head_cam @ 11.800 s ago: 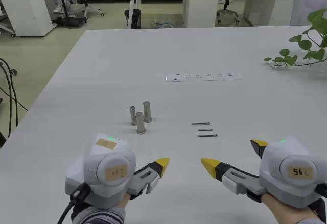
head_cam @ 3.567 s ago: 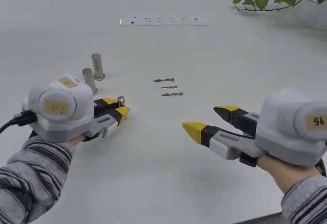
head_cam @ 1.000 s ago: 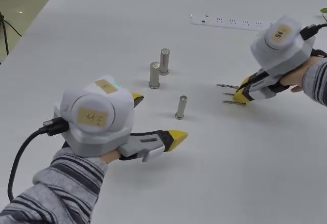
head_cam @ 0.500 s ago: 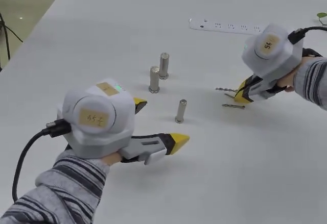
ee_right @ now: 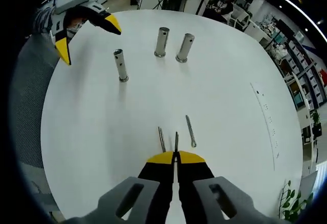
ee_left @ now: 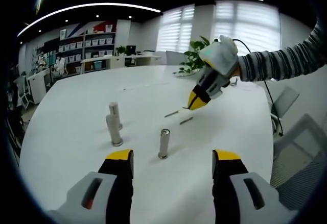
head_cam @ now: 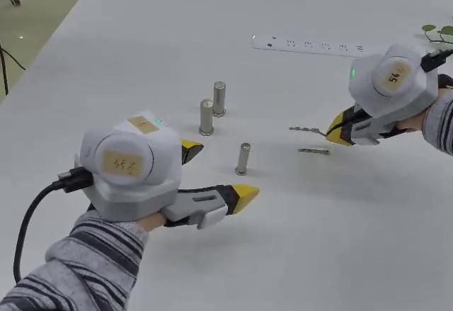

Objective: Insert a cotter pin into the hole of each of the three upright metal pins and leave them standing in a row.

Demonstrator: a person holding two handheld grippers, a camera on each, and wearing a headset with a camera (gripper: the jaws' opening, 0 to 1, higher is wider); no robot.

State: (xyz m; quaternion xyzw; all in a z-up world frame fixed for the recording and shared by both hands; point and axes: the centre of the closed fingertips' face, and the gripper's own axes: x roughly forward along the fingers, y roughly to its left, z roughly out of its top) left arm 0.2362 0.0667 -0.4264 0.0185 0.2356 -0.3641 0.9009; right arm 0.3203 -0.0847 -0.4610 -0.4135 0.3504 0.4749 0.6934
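Note:
Three upright metal pins stand on the white table: two close together [head_cam: 219,98] [head_cam: 207,117] and one apart [head_cam: 243,159], nearer me. My left gripper [head_cam: 218,171] is open just short of the lone pin [ee_left: 163,143], which stands ahead between its yellow tips. My right gripper [head_cam: 333,132] is shut on the middle cotter pin [ee_right: 176,140], which sticks out of its tips. The other two cotter pins [ee_right: 161,139] [ee_right: 190,130] lie on the table on either side of it.
A white power strip [head_cam: 308,44] lies at the far side of the table, and plant leaves [head_cam: 439,31] reach in at the far right. The table's left edge [head_cam: 49,45] drops to a green floor. A black cable [head_cam: 28,219] trails from my left gripper.
My right gripper has shut on the middle cotter pin and raised it slightly off the table. The left gripper has stayed open by the lone metal pin.

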